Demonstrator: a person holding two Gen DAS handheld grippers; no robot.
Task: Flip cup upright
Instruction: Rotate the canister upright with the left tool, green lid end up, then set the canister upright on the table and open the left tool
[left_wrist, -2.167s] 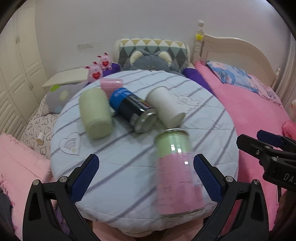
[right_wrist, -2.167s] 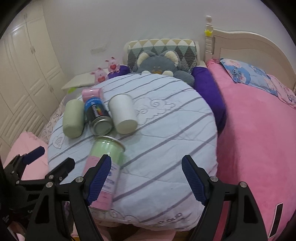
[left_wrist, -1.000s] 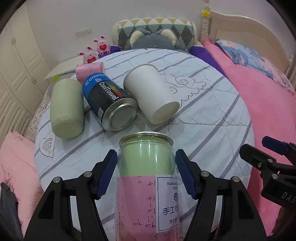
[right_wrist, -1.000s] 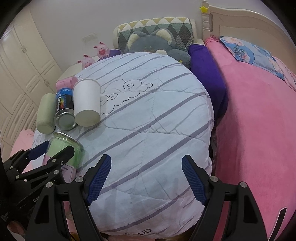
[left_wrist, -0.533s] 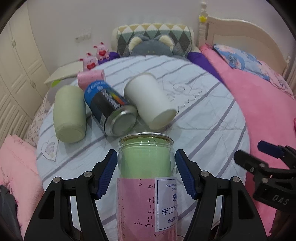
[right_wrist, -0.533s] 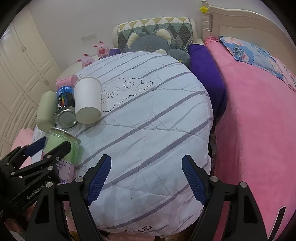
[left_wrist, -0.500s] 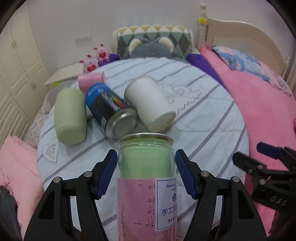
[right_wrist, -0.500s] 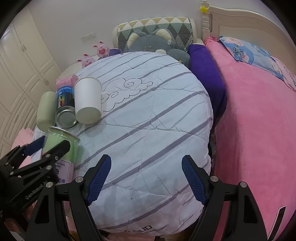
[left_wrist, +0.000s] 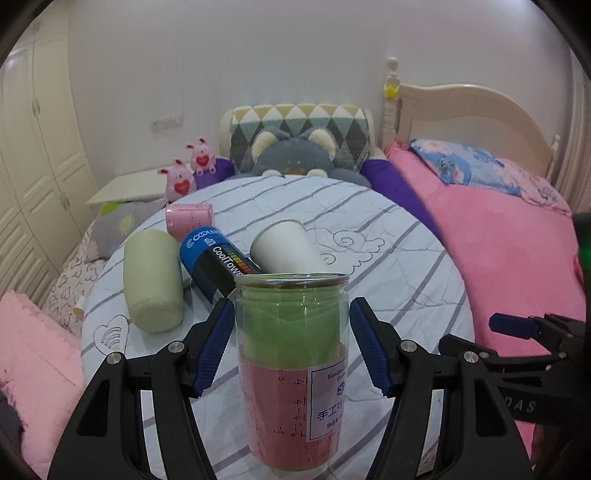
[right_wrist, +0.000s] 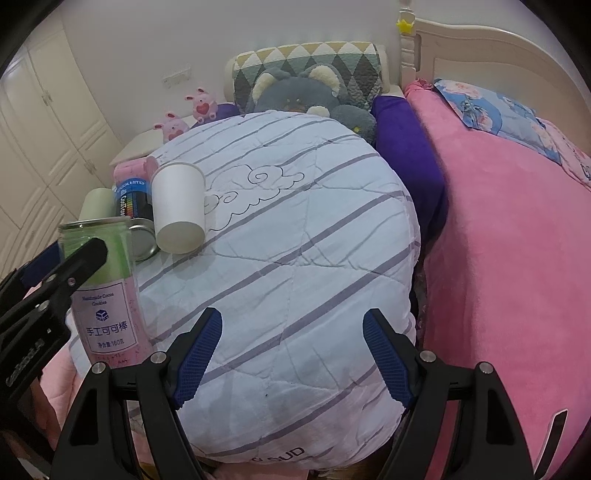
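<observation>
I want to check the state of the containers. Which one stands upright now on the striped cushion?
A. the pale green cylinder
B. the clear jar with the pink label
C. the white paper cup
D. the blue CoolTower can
B: the clear jar stands with its rim on top between the fingers of the left tool, while the other three lie on their sides.

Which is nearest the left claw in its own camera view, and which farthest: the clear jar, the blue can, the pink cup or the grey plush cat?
1. Clear jar: between the left claw's fingers.
2. Blue can: lying just behind the jar, slightly left.
3. Pink cup: lying farther back on the left.
4. Grey plush cat: at the cushion's far edge.
</observation>
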